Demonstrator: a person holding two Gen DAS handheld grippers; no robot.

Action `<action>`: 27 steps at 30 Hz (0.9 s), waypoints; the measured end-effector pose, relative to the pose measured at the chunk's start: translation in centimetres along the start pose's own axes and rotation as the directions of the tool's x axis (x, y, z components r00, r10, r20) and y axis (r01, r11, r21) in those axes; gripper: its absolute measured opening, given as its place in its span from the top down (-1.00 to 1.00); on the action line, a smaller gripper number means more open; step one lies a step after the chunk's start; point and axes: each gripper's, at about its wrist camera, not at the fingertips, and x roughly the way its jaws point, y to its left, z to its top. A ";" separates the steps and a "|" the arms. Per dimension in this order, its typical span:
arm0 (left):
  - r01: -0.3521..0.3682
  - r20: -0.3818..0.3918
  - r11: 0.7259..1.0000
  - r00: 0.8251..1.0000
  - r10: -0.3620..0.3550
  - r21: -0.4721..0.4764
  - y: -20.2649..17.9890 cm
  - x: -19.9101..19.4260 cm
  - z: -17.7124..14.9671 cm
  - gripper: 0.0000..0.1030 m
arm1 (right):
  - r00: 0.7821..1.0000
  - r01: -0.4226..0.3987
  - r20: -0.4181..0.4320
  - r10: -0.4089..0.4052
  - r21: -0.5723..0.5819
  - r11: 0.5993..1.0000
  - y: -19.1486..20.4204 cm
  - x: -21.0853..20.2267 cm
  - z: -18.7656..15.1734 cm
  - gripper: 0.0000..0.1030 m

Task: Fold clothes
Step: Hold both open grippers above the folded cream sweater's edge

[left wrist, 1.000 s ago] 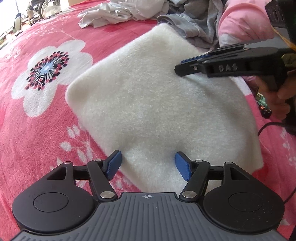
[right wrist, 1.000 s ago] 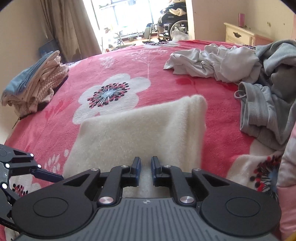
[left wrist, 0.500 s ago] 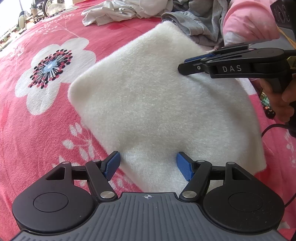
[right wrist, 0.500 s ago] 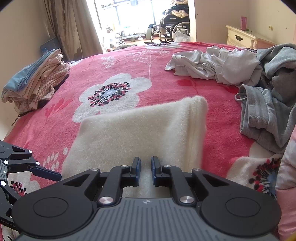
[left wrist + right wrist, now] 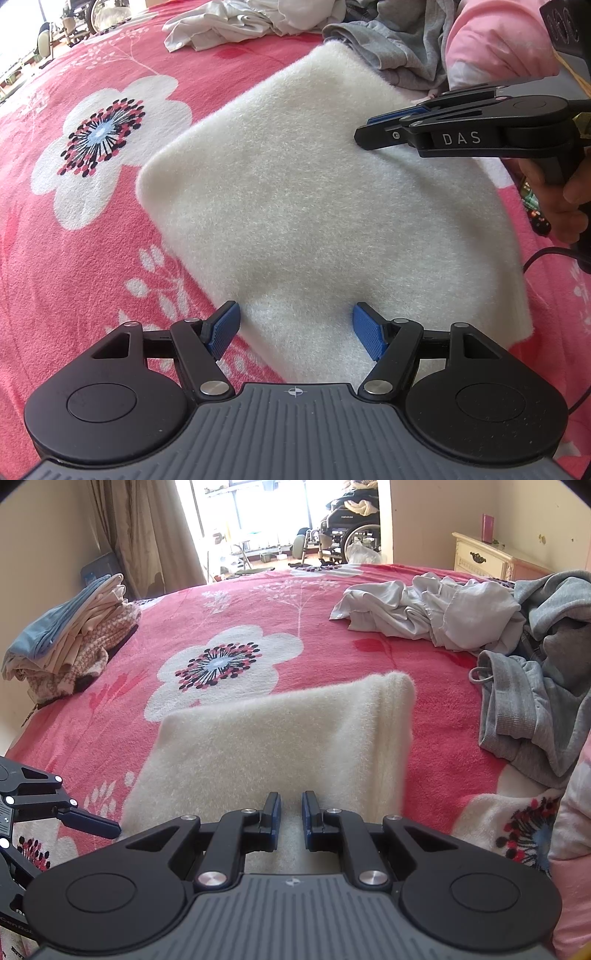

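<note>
Your left gripper (image 5: 295,328) hangs with jaws wide over the lower edge of the white fleece garment (image 5: 314,206), mid-frame on the bed (image 5: 74,258). Your right gripper (image 5: 291,812) has its jaws narrow, nearly closed, above the fleece.

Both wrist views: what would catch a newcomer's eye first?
A fluffy white folded garment lies mid-frame on the bright pink flowered blanket, with the left gripper open over its near edge. The right gripper, nearly shut, sits over its other side. Unfolded grey and white clothes sprawl right; a folded stack sits left.
</note>
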 end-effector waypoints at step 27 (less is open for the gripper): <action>-0.003 -0.004 1.000 1.000 0.003 0.009 -0.1 0.0 0.1 -0.33 | 1.000 0.001 0.002 -0.001 -0.006 1.000 0.1 0.1 -0.1 0.77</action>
